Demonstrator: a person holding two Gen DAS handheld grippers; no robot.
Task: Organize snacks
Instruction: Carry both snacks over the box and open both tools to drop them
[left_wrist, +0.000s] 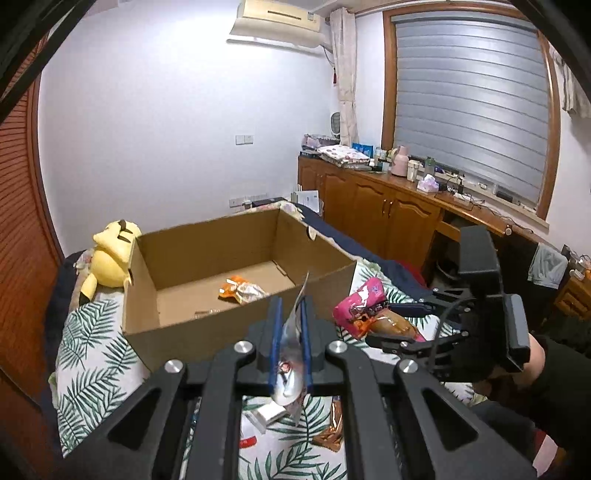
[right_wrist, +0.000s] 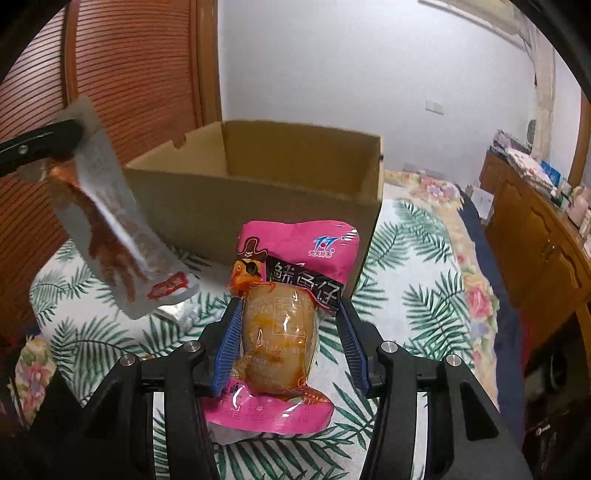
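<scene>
While both jaws clamp packets, cardboard box (left_wrist: 236, 254) ahead, plush toy (left_wrist: 110, 254) beside it

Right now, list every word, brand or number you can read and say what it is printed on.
"鱿鱼仔": large white characters on the black band of the pink snack pack held by the right gripper.
Blue logo near that pack's top: the small characters under it are too small to read.
Fine print on its clear window and bottom edge: blurred.
Red label on the silver pouch in the left gripper: unreadable.
</scene>
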